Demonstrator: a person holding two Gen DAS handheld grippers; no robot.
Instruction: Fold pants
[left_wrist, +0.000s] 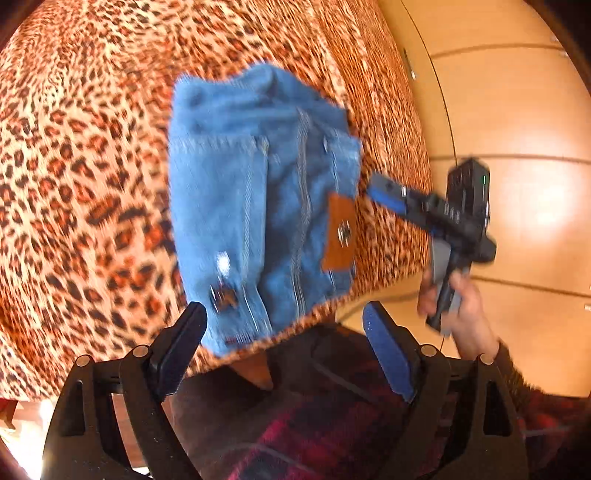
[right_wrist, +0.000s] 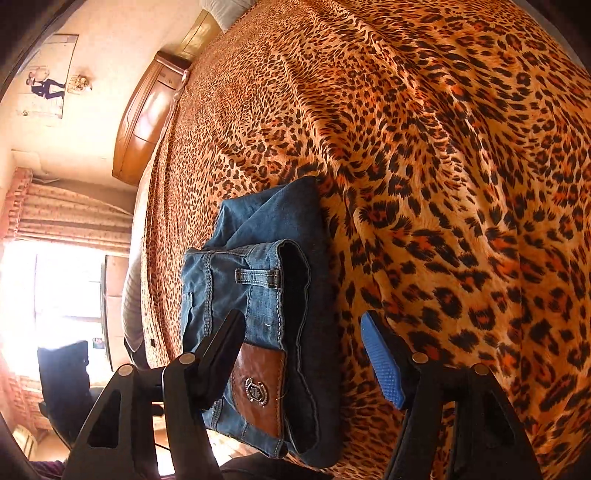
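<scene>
On the leopard-print bedspread (right_wrist: 443, 147), near its edge, the folded blue denim pants (left_wrist: 258, 192) with the brown leather patch (right_wrist: 262, 387) sit in a compact bundle. Left gripper (left_wrist: 284, 332) and right gripper (right_wrist: 303, 339) both gape wide, holding nothing.

Folded jeans (right_wrist: 258, 295) lying at the near edge of the bed (right_wrist: 443, 184), the one obstacle on the leopard-print cover. Wide open cover beyond and to the right of the bundle in the right wrist view, free for a pass. Right gripper (right_wrist: 303, 354) hanging over the bundle's near end, jaws apart, nothing between them. Left gripper (left_wrist: 284, 339) likewise spread above the bed's edge. Bare wooden floor (left_wrist: 517, 110) beside the bed. Headboard (right_wrist: 147, 114) closing the far end.
</scene>
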